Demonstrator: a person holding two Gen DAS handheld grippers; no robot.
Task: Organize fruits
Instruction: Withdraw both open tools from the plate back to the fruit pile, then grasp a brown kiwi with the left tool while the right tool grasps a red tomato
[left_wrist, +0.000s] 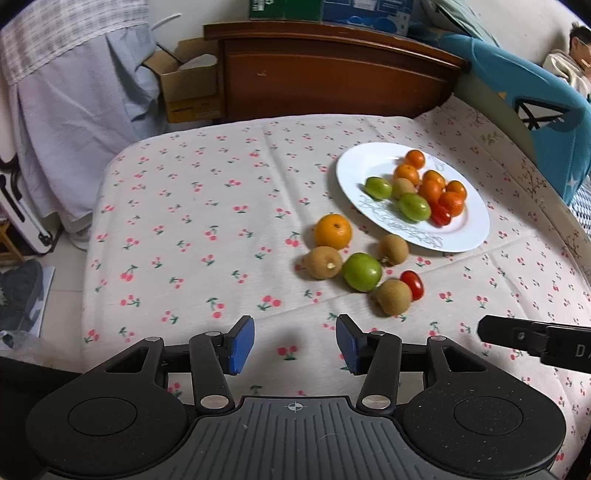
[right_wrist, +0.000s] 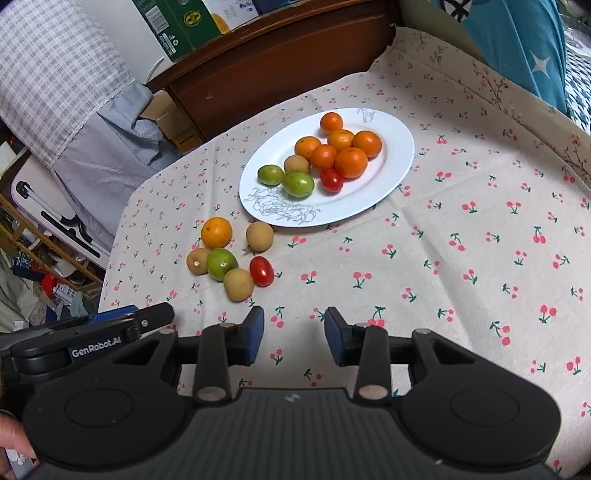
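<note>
A white plate (left_wrist: 469, 229) on the cherry-print cloth holds several small oranges (left_wrist: 430, 190), two green fruits, a brown one and a cherry tomato. In front of it, loose on the cloth, lie an orange (left_wrist: 332, 230), a green fruit (left_wrist: 362, 271), three brown fruits (left_wrist: 322, 262) and a cherry tomato (left_wrist: 412, 284). My left gripper (left_wrist: 295, 332) hovers open and empty, short of this cluster. In the right wrist view the plate (right_wrist: 399, 147) and the loose cluster (right_wrist: 221, 264) lie ahead and to the left. My right gripper (right_wrist: 294, 325) is also open and empty.
A wooden headboard (left_wrist: 325, 70) and a cardboard box (left_wrist: 188, 85) stand behind the table. Blue cloth (left_wrist: 535, 92) hangs at the right, and a person sits at the far right. The table's left edge (left_wrist: 92, 236) drops to the floor. The left gripper's finger (right_wrist: 122, 325) shows beside my right one.
</note>
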